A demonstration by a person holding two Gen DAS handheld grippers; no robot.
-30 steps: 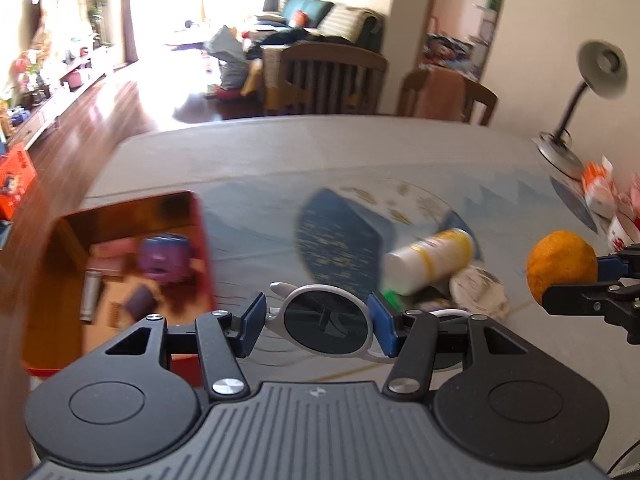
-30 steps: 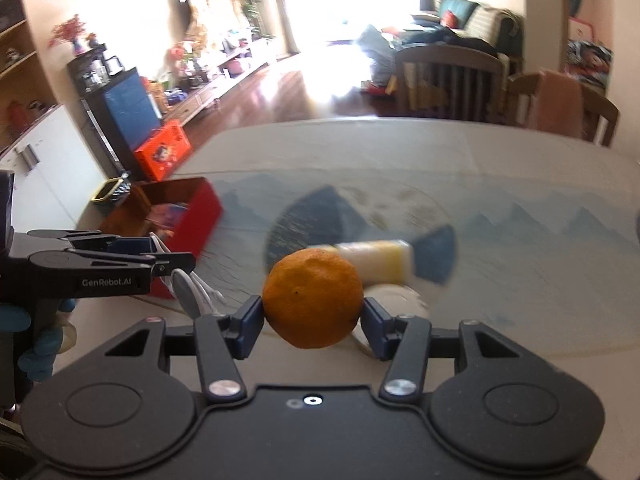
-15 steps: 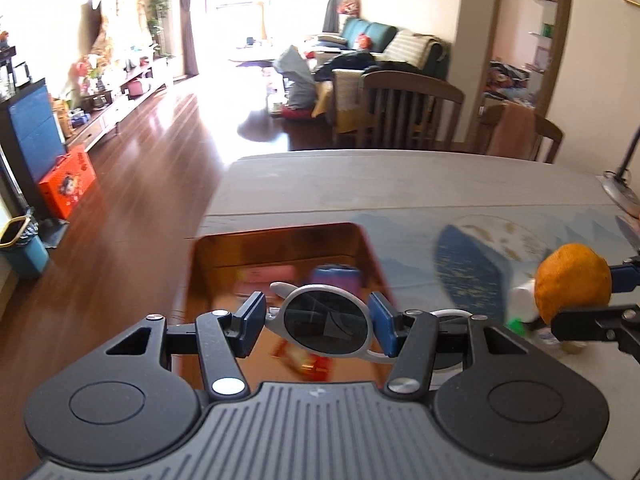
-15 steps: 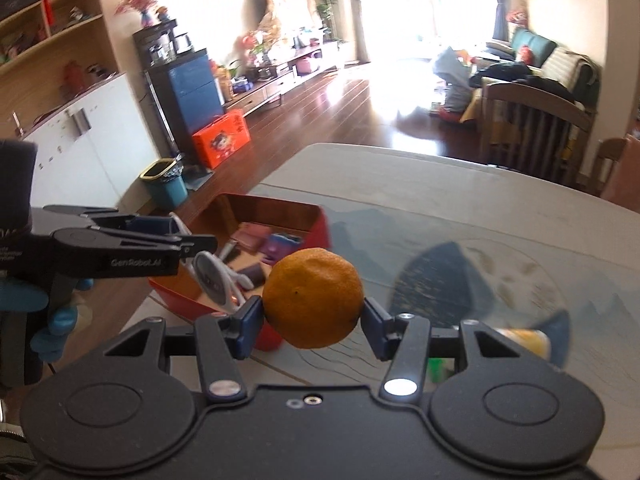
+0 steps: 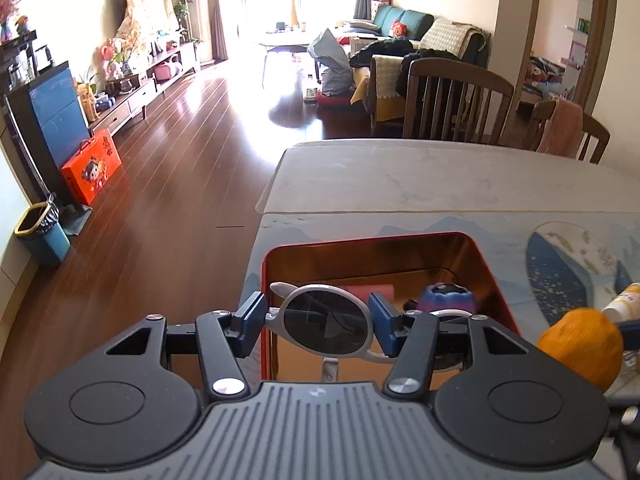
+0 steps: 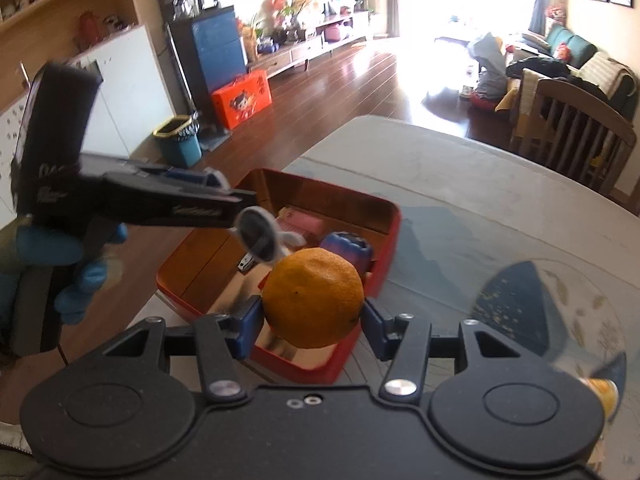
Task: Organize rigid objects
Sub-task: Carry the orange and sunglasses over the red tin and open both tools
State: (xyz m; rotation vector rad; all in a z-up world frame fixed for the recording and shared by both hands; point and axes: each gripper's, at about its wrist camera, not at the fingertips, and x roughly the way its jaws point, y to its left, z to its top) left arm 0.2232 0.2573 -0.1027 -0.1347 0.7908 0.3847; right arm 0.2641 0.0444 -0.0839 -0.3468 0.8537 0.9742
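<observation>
Glasses (image 5: pixel 326 320) sit tight between the blue pads of the left gripper (image 5: pixel 320 322), one dark lens squeezed from both sides; the orange (image 6: pixel 314 298) is held the same way, pinched in the right gripper (image 6: pixel 314 320). A second ago both grippers were over the middle of the table (image 5: pixel 400 176), with the red box (image 5: pixel 486 264) off to the left; now both hang at the box, the glasses over its near left part and the orange over its near edge. The grips look just as they did before; only the place is new. So carrying seems done, and I think letting go into the box comes next.

Left view looks right down into the box; past the glasses it shows a pink thing (image 5: pixel 374 292) and a purple thing (image 5: pixel 448 298) at the bottom, then the box's far wall, then the bare table and chairs. It shows just a bit of the orange at the right edge, with a bottle (image 5: pixel 622 304) peeking out behind it.

Right view shows what that one cannot; the whole left gripper from the side, a blue-gloved hand (image 6: pixel 76 264) holding it, and the glasses hanging over the box. It also shows the box's outer red wall (image 6: pixel 384 248) and a small metal thing (image 6: pixel 247 263) on its floor; I cannot tell what that is.
</observation>
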